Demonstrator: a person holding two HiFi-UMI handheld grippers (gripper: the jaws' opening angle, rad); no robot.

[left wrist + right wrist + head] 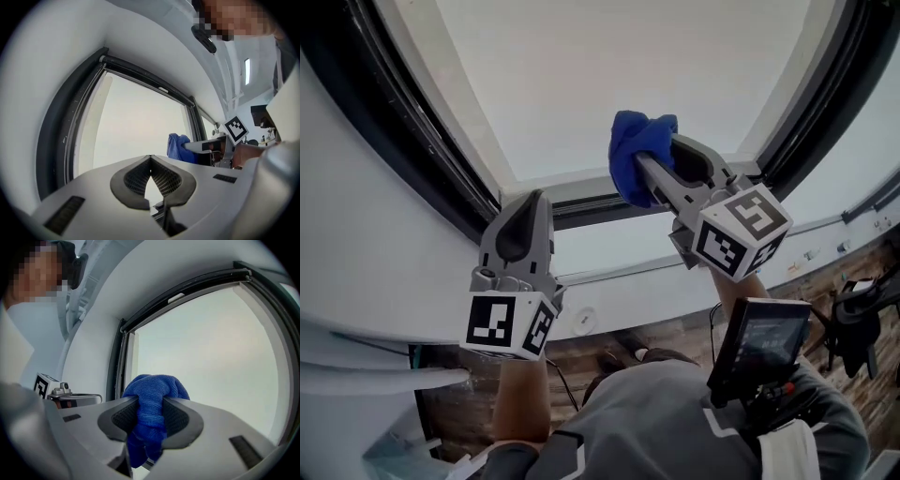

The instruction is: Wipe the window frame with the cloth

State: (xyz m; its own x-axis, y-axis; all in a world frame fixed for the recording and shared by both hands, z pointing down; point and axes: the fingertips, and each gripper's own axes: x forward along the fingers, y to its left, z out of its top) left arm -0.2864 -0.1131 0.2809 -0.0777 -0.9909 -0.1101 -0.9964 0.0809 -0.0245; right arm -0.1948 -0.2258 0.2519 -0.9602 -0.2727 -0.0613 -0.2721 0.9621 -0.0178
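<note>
Cloth (636, 150): blue, terry-type weave, bunched into a wad. No dirt or wet patch visible, but res. is too low to be sure.
Cloth pos.: ref. window frame (417, 131). Low in the opening, just beside the bottom rail, approx. mid-span in head view. Contact w/ rail or glass: cannot tell.
Right gripper (150, 414): jaws clamped on the cloth. One fold is pinched btwn the pads, the wad bulges past the tips, and a tail hangs below the jaws.
Left gripper (150, 159): jaws closed tip to tip, nothing btwn them. Sits near the frame's lower left corner in head view, well apart from the cloth. Idle.
Window frame: dark profile w/ black seal and a light inner strip alongside the pane (619, 66). Set in a white curved wall (356, 234).
Step in hand (judged): bring the wad onto the bottom rail and start the wipe.
Procedure: lead w/ the bulging wad, not the jaw tips, since hard plastic on the seal would likely scuff. Use light pressure, one direction, corner to corner, w/ overlapping passes.
Grip: hold firm. The exposed wad is small, so drag at the seal lip could pull it out.
Caution: the loose tail may trail on the glass and smear. Re-bunch if it drags.
Left gripper use: hold clear of the wipe path.
</note>
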